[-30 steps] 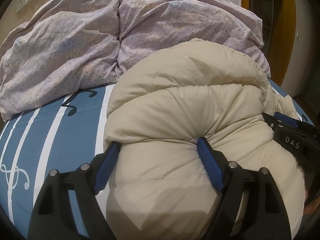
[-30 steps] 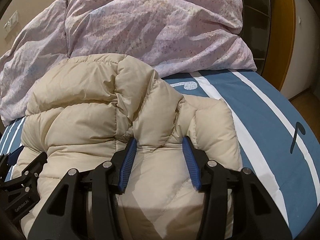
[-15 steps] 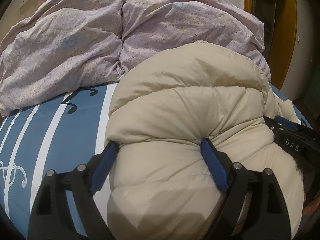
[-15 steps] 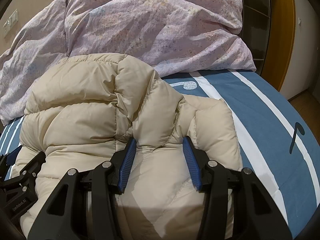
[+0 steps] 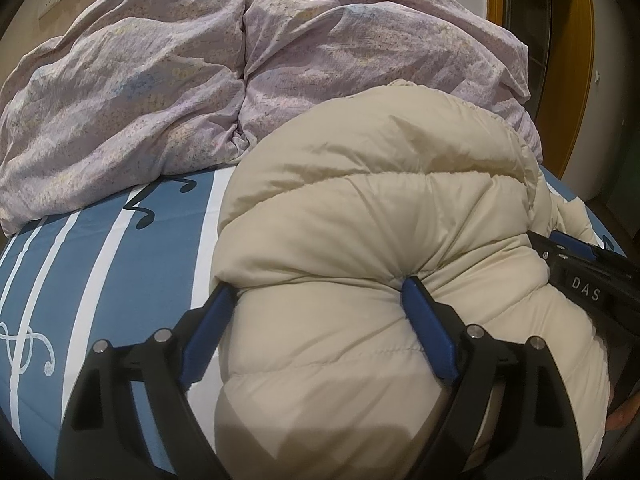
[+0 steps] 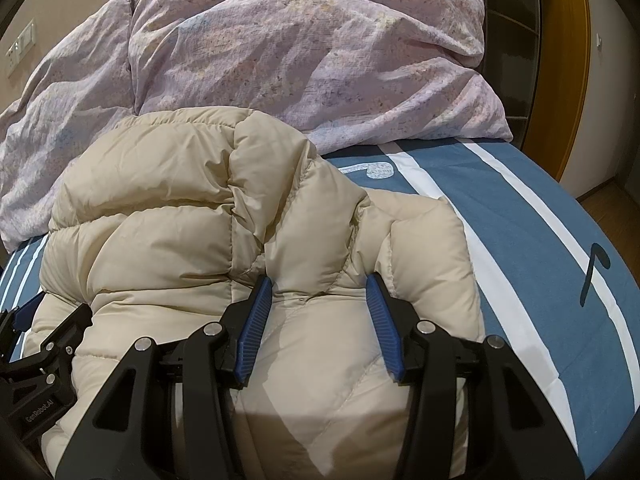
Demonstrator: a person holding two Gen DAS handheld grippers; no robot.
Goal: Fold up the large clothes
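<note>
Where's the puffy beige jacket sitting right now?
The beige jacket lies bunched on the blue striped sheet, just in front of the lilac pillows, with both claws at its near edge.

Your two wrist views look close and downward over the jacket (image 5: 360,240) toward the bedding (image 6: 312,60); both share them.

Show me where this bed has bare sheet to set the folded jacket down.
Bare blue striped sheet lies between the beige puffer jacket and the bed's edge by the wooden frame. Another patch lies beside the jacket, below the lilac duvet. The duvet crowds the bed's head; both grippers flank the jacket.
</note>
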